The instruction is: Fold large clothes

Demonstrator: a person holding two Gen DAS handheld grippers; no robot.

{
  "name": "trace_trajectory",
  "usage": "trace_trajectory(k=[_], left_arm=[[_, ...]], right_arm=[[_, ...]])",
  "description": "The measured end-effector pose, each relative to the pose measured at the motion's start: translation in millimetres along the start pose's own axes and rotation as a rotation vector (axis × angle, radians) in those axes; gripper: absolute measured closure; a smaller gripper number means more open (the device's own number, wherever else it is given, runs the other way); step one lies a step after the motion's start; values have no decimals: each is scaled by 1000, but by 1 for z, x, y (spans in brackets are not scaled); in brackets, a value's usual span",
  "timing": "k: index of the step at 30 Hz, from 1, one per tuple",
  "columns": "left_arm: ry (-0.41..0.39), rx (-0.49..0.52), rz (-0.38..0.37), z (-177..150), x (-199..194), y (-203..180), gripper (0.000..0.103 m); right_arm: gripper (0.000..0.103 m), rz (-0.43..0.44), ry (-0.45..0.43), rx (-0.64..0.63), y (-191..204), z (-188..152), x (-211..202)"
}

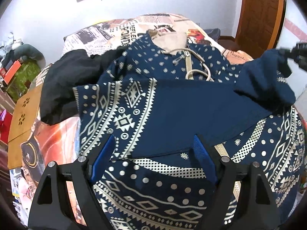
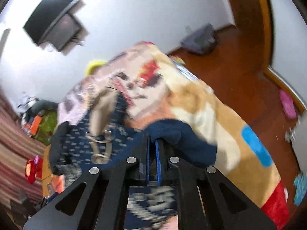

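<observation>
bed (image 1: 63, 126) under navy hoodie (image 1: 191, 111). right gripper (image 2: 153, 147) pinches sleeve (image 2: 172, 132), lifted right of body. left gripper (image 1: 153, 153) gapes, empty, over hem.

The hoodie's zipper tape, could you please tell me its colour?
Beige zipper tape on the navy hoodie; left wrist view shows it best.

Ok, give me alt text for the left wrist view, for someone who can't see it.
A navy patterned hoodie lies spread on a bed with a printed blanket, one sleeve already folded across its front. The open left hand-held gripper hovers over its lower part, while the right hand-held gripper lifts the other sleeve. A black garment lies beside it.
</observation>
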State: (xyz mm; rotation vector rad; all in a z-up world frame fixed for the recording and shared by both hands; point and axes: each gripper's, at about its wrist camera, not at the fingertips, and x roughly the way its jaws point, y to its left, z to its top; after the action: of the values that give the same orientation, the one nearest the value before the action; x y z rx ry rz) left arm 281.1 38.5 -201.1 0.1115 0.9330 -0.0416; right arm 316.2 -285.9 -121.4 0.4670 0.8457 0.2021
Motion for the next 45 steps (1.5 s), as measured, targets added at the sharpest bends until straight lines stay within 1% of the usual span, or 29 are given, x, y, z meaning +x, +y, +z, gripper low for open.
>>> trace_trajectory(k=[3, 7, 9, 12, 15, 20, 24, 25, 28, 30, 31, 32, 33, 34, 36, 39, 42, 45], left_arm=[[-28, -9, 3, -2, -14, 7, 21], [-62, -26, 9, -8, -33, 22, 21], [-74, -40, 13, -13, -41, 32, 21], [-80, -61, 20, -20, -48, 46, 21], [-72, -88, 26, -30, -53, 62, 21], [-38, -139, 26, -47, -56, 85, 21], [-1, -169, 12, -58, -51, 93, 21], [9, -175, 9, -59, -50, 93, 21], [25, -173, 5, -58, -46, 87, 21], [25, -159, 3, -54, -45, 79, 21], [24, -151, 1, -51, -44, 75, 21], [19, -139, -3, -47, -45, 69, 21], [16, -129, -6, -43, -45, 64, 21], [11, -115, -9, -39, -45, 57, 21], [2, -82, -20, -29, -45, 42, 21], [-3, -13, -22, -18, -39, 16, 21], [21, 52, -16, -13, -27, -8, 21], [41, 134, -25, -14, -14, -34, 21]], right_arm=[[98, 47, -36, -95, 42, 8, -20], [98, 105, -36, -209, 95, 2, -27], [98, 136, -11, -262, 121, -7, -23], [98, 175, 46, -331, 156, -31, -10], [98, 188, 142, -394, 182, -67, 18], [98, 158, 300, -482, 201, -123, 65], [98, 144, 415, -529, 201, -151, 81], [98, 142, 430, -537, 201, -154, 80], [95, 141, 512, -566, 200, -156, 76], [91, 160, 530, -560, 196, -151, 68], [82, 168, 522, -552, 191, -145, 62], [66, 167, 504, -545, 186, -138, 54], [58, 163, 486, -541, 183, -133, 48], [49, 160, 443, -536, 177, -124, 37], [46, 154, 353, -539, 165, -110, 16], [46, 122, 277, -536, 146, -92, -3], [45, 48, 201, -518, 118, -74, -17], [41, -30, 156, -490, 89, -63, -22]])
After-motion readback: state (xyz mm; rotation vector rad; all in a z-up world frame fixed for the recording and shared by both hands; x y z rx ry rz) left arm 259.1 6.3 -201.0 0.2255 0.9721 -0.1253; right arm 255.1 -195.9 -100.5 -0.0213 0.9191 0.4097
